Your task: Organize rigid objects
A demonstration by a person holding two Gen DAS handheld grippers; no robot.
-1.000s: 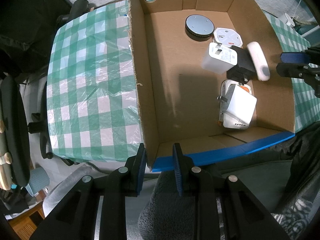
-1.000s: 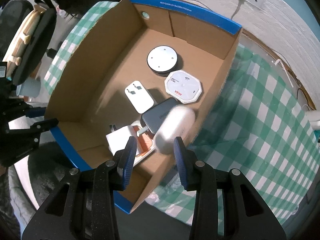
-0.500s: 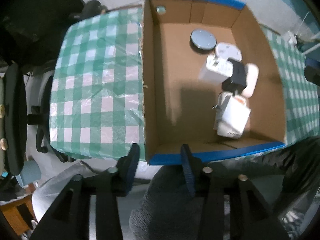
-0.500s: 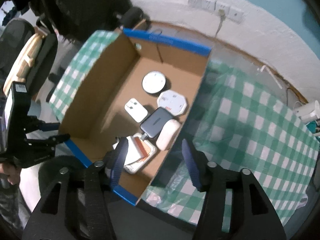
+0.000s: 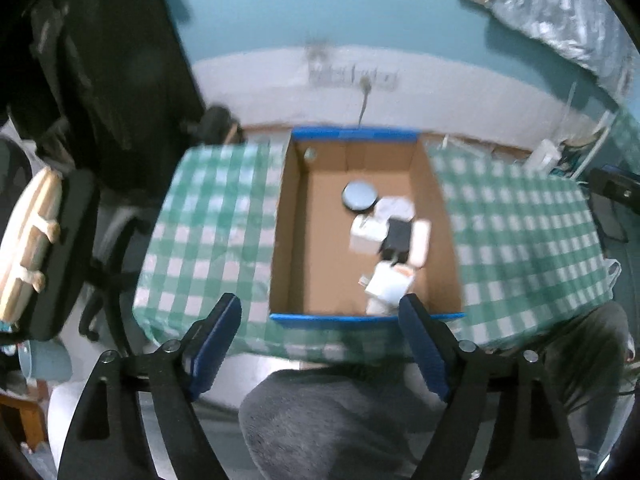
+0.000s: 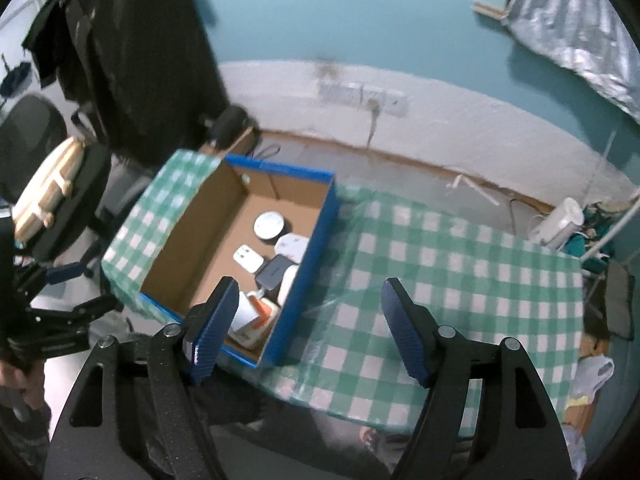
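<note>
A blue-rimmed cardboard box (image 5: 296,240) (image 6: 316,240) stands on a green checked table (image 5: 208,224) (image 6: 460,272). Inside it lie a round grey puck (image 5: 359,195) (image 6: 269,225), a white octagonal device (image 6: 292,245), a white plug adapter (image 5: 366,236) (image 6: 248,258), a dark power bank (image 5: 400,234) (image 6: 274,272), a white oblong case (image 5: 421,243) (image 6: 289,286) and a white charger with orange label (image 5: 388,286) (image 6: 256,316). My left gripper (image 5: 320,344) is open and empty, held high before the box's near edge. My right gripper (image 6: 306,328) is open and empty above the table's near edge, right of the box.
A black office chair with a wooden object (image 5: 36,240) (image 6: 48,196) stands left of the table. A white wall with sockets (image 6: 364,96) runs behind. A white kettle-like item (image 6: 558,220) and clutter sit at the far right. My grey-clad lap (image 5: 340,420) is below.
Both grippers have pulled up and back from the box and opened wide. The white oblong case, released a second ago, now lies in the box beside the power bank.
</note>
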